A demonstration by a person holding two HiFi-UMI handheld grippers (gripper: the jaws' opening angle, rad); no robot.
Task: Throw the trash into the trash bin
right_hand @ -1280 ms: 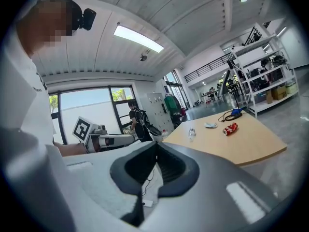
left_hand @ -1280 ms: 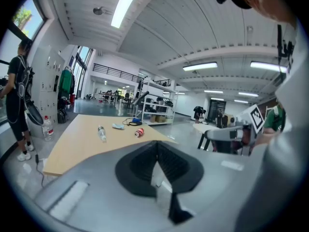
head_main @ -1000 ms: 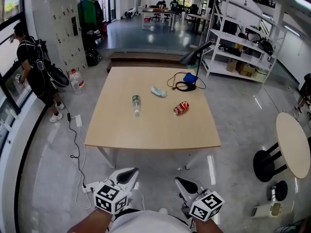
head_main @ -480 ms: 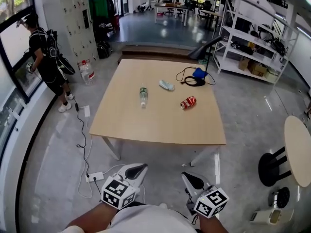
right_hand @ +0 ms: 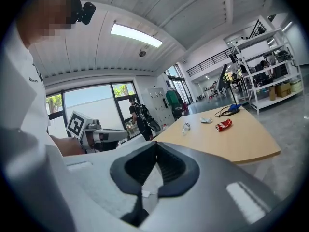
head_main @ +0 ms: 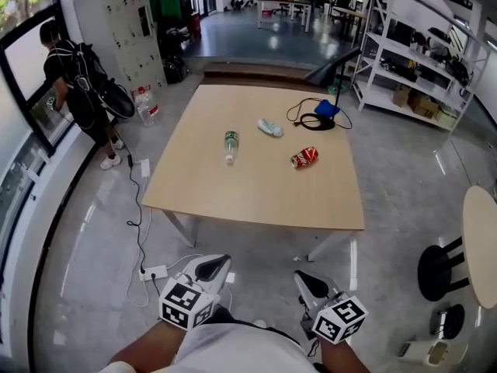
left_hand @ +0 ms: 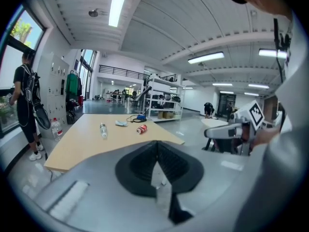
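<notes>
Table [head_main: 256,193] of pale wood is seen at twelve o'clock from the two grippers, across a stretch of polished floor. Metal shelving [head_main: 404,41] is set at two o'clock, a person [head_main: 78,95] with a backpack is pictured at ten o'clock by the window, and a round table [head_main: 483,239] is cut off at three o'clock. The left gripper [head_main: 211,266] and the right gripper [head_main: 304,281] are held low, well apart from the table, each with its jaws pressed together and nothing caught between them. The trash is spread on the tabletop: a plastic bottle [head_main: 230,146] laid on its side, a red can [head_main: 304,158] at the bottle's three o'clock, and a crumpled wrapper [head_main: 270,127] at the can's eleven o'clock.
</notes>
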